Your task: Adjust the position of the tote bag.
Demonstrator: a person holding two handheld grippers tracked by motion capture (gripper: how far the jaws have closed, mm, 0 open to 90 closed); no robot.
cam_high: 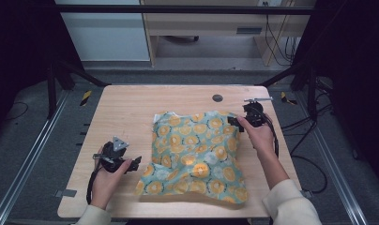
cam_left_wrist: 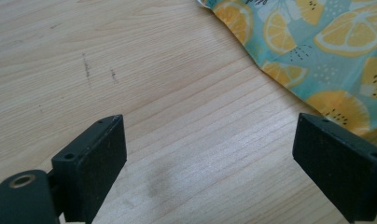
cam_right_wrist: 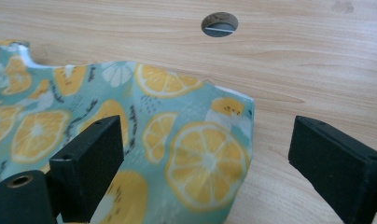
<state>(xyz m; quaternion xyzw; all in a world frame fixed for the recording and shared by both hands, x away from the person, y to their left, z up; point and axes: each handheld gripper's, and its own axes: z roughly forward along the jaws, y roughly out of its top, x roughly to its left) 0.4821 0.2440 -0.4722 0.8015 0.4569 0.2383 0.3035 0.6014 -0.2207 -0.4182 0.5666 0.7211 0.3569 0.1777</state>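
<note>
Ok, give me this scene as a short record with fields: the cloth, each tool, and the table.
cloth: lemon-print cloth, teal with orange slices, lying rumpled on the table
left tool: left tool open, jaws wide apart above bare wood, just short of the cloth's near-left edge, not touching it
right tool: right tool open, jaws straddling the cloth's far-right corner, not closed on it
table: wooden table, with a round cable hole near the far edge
</note>
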